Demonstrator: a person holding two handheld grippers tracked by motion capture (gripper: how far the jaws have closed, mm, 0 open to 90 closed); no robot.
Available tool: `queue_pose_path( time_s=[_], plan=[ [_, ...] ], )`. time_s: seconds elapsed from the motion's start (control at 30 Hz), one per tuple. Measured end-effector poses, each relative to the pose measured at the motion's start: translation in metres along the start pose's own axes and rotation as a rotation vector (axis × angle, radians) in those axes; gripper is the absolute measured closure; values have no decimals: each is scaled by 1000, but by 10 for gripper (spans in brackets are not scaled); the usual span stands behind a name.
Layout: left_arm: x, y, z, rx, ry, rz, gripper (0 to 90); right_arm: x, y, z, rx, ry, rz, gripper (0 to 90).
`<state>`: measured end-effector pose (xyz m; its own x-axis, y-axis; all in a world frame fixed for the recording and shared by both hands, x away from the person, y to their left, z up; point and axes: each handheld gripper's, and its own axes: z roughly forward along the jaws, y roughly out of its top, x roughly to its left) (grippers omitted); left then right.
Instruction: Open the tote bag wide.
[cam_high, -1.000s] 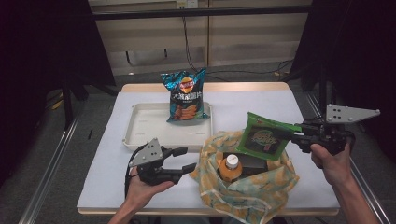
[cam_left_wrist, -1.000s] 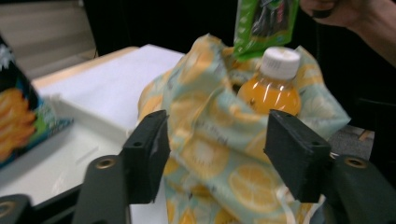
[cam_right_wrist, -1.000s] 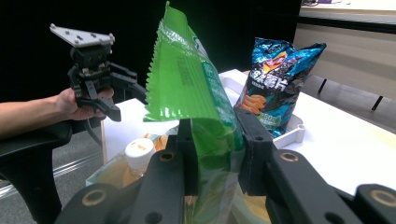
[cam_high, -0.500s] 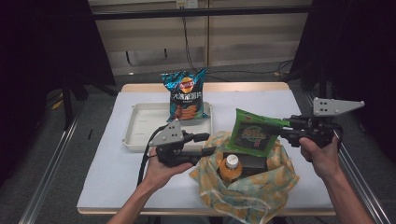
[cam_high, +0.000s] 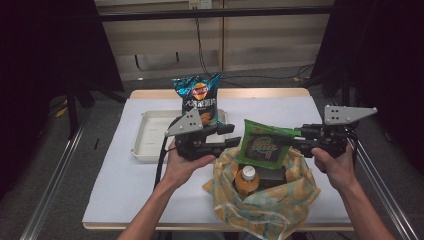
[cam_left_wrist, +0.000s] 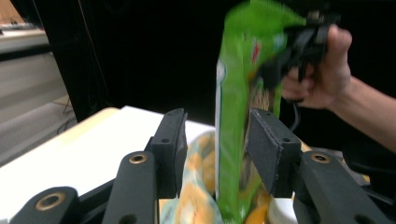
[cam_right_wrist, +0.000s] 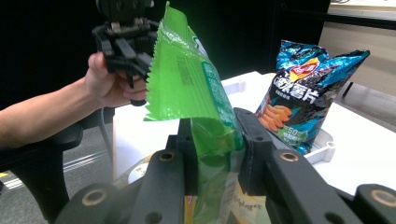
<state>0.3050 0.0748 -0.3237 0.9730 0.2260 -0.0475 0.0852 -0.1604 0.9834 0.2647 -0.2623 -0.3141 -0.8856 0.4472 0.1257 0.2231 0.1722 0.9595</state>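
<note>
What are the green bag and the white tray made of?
The green bag looks like thin shiny plastic film: it glints, creases and has a zigzag-cut edge. The white tray seems to be hard matte plastic, judging by its smooth, rounded rim.

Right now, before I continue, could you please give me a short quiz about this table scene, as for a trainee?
1. True or false: the blue chip bag stands in the white tray.
2. What are the jaws of the right gripper shut on? A a spoon; B the green snack bag; C a cup.
3. What stands inside the patterned bag?

Key: 1 true. 2 B. 3 a bottle with a white cap.
</note>
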Motion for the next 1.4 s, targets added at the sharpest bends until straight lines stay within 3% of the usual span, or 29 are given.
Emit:
queue_pose_path(
  time_s=[0.1,0.17,0.43,0.67,0.73,1.07,1.17,1.37,1.4],
  plan=[
    [-1,4,5,-17,-21,-2,566,0,0,2,5,0,2,739],
    [-1,5,10,-16,-38,8,566,0,-1,3,9,-2,1,740],
    [6,5,25,1,-63,-15,601,1,-2,7,26,6,-2,740],
    [5,7,35,11,-106,7,612,1,-3,9,27,13,-3,740],
    [4,9,38,-1,-102,2,595,2,-3,10,28,14,-3,740],
    [3,11,41,18,-123,47,743,0,-6,5,14,3,0,739],
    [3,11,42,-4,-139,45,754,0,-6,4,-3,-1,-4,687],
    [6,13,38,3,-124,55,756,1,-8,-4,-15,-48,14,421],
    [6,13,38,3,-124,55,756,1,-8,-4,-15,-48,14,421]
  ],
)
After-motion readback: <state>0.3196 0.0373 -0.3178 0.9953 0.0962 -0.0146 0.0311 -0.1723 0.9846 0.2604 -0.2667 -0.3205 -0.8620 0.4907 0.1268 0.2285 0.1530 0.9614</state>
